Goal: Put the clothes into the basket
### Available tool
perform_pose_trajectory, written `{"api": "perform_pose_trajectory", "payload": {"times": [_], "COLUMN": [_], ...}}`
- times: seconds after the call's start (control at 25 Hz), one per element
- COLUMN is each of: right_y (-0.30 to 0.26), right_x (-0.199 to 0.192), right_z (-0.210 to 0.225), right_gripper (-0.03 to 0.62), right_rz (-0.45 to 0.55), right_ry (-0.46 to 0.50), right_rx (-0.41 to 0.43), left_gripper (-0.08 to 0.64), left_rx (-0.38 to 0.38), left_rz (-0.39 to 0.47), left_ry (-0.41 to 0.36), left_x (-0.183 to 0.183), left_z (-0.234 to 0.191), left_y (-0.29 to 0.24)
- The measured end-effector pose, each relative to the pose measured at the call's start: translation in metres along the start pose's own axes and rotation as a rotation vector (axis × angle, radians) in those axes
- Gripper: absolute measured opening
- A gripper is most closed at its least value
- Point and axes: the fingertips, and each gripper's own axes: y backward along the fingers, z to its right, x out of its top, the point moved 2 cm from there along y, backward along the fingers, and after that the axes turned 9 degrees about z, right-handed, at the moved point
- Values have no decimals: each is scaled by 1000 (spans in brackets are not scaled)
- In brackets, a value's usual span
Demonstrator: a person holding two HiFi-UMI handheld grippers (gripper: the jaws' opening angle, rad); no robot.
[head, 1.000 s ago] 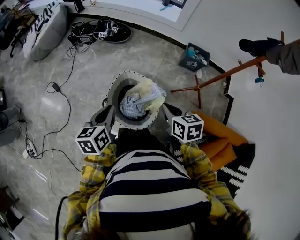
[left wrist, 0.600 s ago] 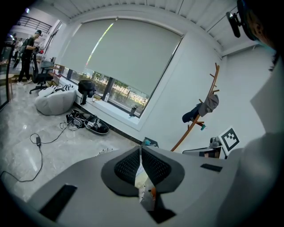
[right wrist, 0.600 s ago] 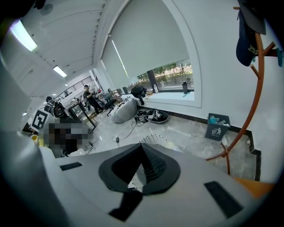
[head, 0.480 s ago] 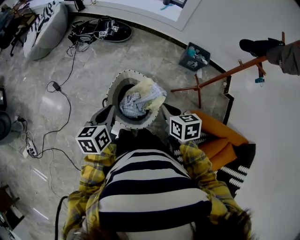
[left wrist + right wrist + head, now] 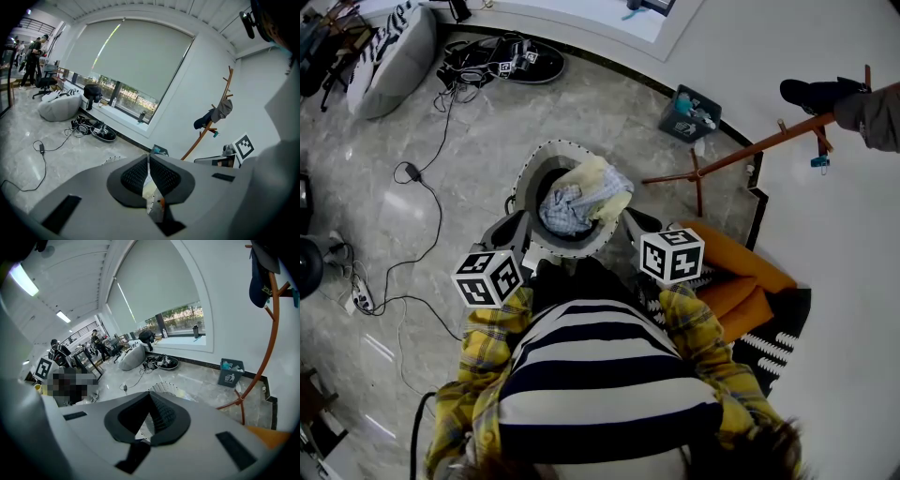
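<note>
A person in a striped top and yellow plaid sleeves [image 5: 492, 342] stands over a round laundry basket [image 5: 528, 176] on a grey marble floor [image 5: 469, 141], a claw in each hand. The clothes [image 5: 581, 197], a blue checked piece and a pale yellow one, lie heaped inside the basket, the yellow one draped over its far rim. The left claw [image 5: 514, 227] sits at the basket's near-left edge and the right claw [image 5: 630, 223] at its near-right edge. Seen from its own camera, the left claw [image 5: 149, 161] has its pads drawn together; a pale sliver shows in the slit, possibly cloth or basket rim. The right claw [image 5: 150, 398] is fully closed, with nothing visibly held. A wooden coat stand [image 5: 741, 150] and a small waste bin [image 5: 689, 112] stand near the white wall.
</note>
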Motion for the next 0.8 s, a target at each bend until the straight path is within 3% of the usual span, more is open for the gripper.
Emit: {"api": "perform_pose_trajectory", "payload": {"times": [0.8], "right_y": [2], "right_x": [-6], "right_z": [5], "right_gripper": [26], "right_rz": [-24], "right_ry": [0], "right_rx": [18], "left_gripper": [25], "left_rx": [10], "left_rz": [-23], "left_ry": [-9], "left_x": [-8], "left_z": [8], "left_y": [1]}}
